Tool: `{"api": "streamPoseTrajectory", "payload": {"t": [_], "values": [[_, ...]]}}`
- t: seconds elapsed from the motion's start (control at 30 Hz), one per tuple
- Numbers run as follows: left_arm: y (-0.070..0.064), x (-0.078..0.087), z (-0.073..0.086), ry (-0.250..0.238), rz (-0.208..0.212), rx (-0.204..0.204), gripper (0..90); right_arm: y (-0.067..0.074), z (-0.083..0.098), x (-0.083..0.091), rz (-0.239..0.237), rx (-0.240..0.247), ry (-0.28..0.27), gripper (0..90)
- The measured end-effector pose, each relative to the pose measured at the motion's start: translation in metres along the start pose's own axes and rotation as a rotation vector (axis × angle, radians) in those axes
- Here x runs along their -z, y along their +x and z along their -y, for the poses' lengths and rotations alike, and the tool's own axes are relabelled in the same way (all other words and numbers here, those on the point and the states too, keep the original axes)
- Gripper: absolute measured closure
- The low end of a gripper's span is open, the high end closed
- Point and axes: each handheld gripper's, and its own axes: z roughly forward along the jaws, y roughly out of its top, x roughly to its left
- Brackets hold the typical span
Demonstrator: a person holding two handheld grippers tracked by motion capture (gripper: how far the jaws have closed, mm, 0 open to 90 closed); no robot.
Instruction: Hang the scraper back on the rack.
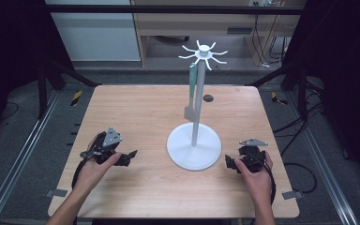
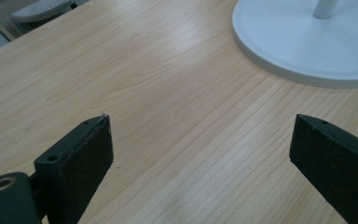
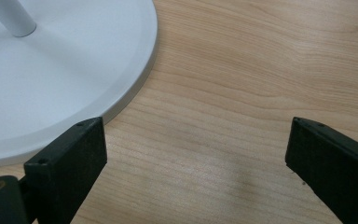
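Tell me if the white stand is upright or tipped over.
Upright. The stand has its round base flat on the table, pole vertical, hooks on top. A grey-green utensil hangs from one hook.

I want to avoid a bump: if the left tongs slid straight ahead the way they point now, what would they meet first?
Probably bare light wooden table first: the left tongs stand open and empty, aimed slightly down. The round white stand base lies ahead, off to one side; depth is unclear, so they might clip its rim.
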Motion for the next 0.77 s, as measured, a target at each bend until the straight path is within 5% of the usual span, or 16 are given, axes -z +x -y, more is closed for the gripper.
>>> {"api": "streamPoseTrajectory", "payload": {"t": [0.47,0.77], "values": [[0.024,-0.009,0.045,0.100,-0.048,0.059,5.8,0.000,0.001,-0.003,-0.008,-0.002,0.024,6.3],[0.026,-0.014,0.048,0.125,-0.048,0.090,6.0,0.000,-0.001,-0.004,-0.030,-0.001,0.027,6.4]]}}
